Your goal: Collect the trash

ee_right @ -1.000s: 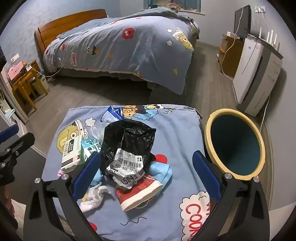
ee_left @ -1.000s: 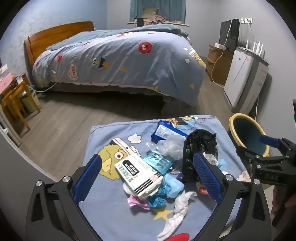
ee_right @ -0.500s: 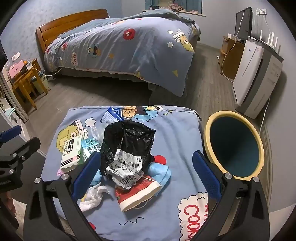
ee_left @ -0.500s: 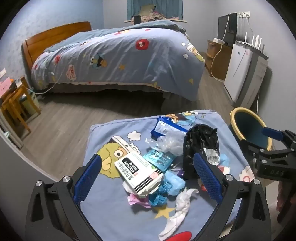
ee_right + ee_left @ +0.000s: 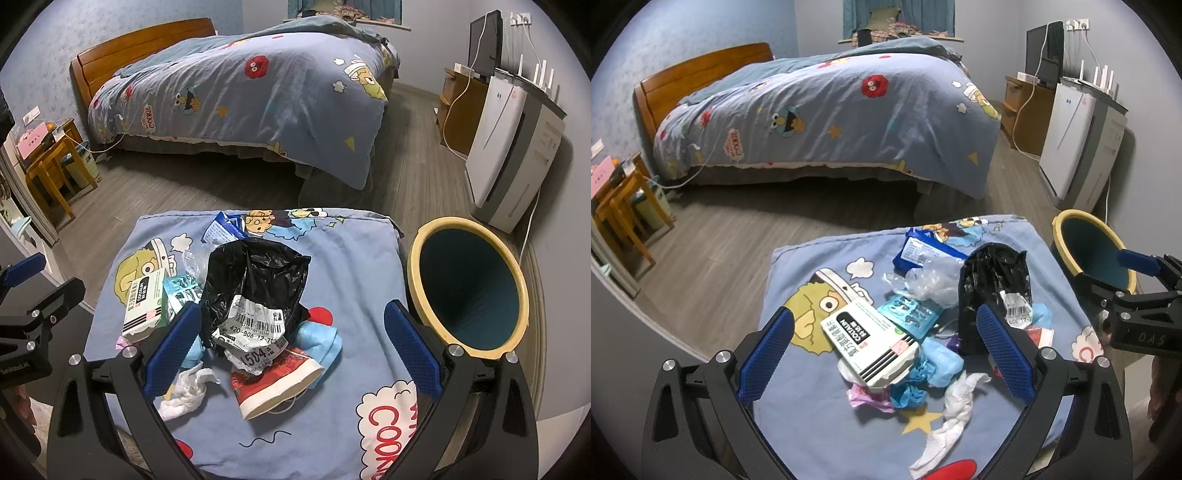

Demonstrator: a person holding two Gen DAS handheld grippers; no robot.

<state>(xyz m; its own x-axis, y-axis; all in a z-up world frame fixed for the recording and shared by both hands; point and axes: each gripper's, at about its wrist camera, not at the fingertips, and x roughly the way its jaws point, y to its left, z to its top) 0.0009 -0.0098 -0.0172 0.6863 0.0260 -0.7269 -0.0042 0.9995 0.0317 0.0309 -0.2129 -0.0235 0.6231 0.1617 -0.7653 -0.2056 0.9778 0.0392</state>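
Now both tongs hang apart over the trash.
Left tongs (image 5: 884,363) and right tongs (image 5: 291,352) hold nothing; black bag (image 5: 255,284) sits beside the bin (image 5: 430,321), easy to drop in.

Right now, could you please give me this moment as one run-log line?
left gripper: open, over box | right gripper: open, over black bag | bin: nothing visible inside | trash on cloth: uncollected

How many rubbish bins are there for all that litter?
1: a yellow-rimmed bin stands on the floor, right of the cloth-covered surface holding the litter. Any others would be out of view.
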